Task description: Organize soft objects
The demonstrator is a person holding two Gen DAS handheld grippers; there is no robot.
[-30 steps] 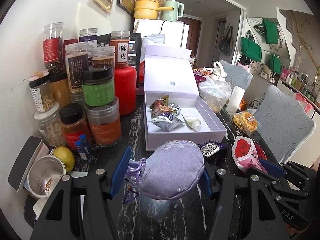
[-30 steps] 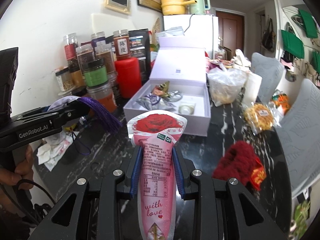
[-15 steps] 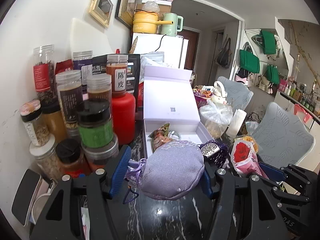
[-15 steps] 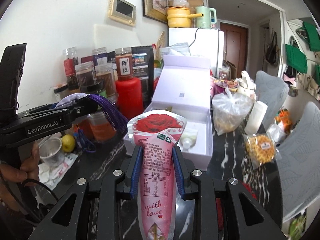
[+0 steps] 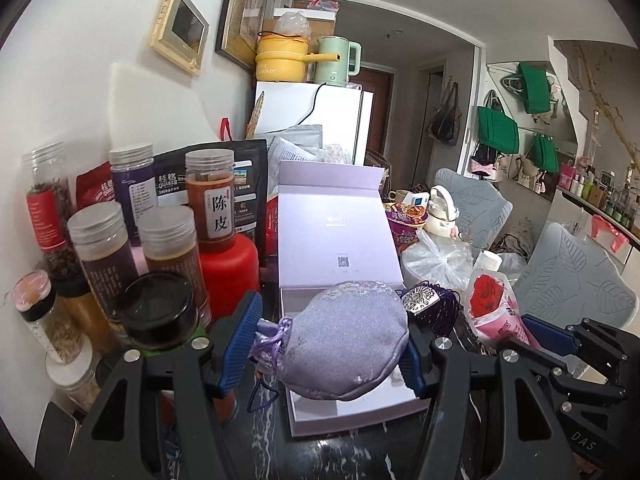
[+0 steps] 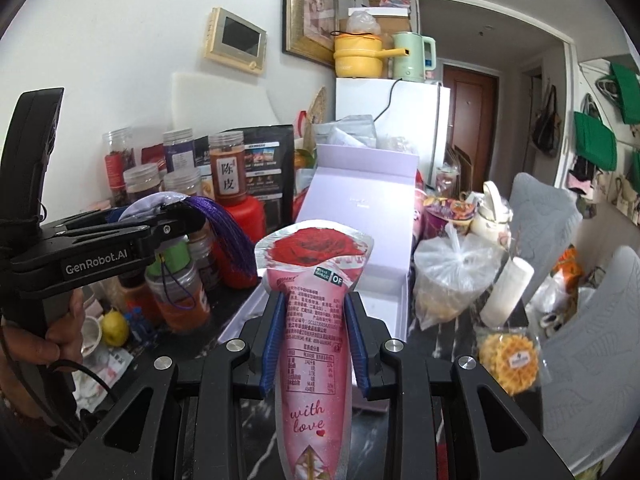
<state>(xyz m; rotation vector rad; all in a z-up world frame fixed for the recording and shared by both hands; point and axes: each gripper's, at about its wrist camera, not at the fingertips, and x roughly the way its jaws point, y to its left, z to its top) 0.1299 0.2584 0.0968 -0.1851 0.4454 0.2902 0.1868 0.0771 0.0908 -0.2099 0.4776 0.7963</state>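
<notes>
My left gripper (image 5: 330, 344) is shut on a round lilac fabric pouch (image 5: 344, 340) with a purple tassel (image 5: 434, 302), held over the near end of the open white gift box (image 5: 340, 232). From the right wrist view the left gripper (image 6: 176, 220) shows at the left, with the pouch (image 6: 146, 204) and tassel (image 6: 228, 224) in it. My right gripper (image 6: 316, 328) is shut on a pink rose-printed packet (image 6: 316, 312) reading "with love", raised in front of the same box (image 6: 360, 208). That packet (image 5: 494, 308) also appears at the right of the left wrist view. The box's contents are hidden.
Several spice jars (image 5: 160, 248) and a red canister (image 5: 232, 268) crowd the left by the wall. A plastic bag (image 6: 452, 276), a white roll (image 6: 506, 288) and a snack pack (image 6: 508, 356) lie right of the box. Grey chairs (image 5: 572, 276) stand at the right.
Both grippers have risen and moved forward towards the box, each keeping its hold. The box interior has dropped out of sight behind the pouch and the packet.
</notes>
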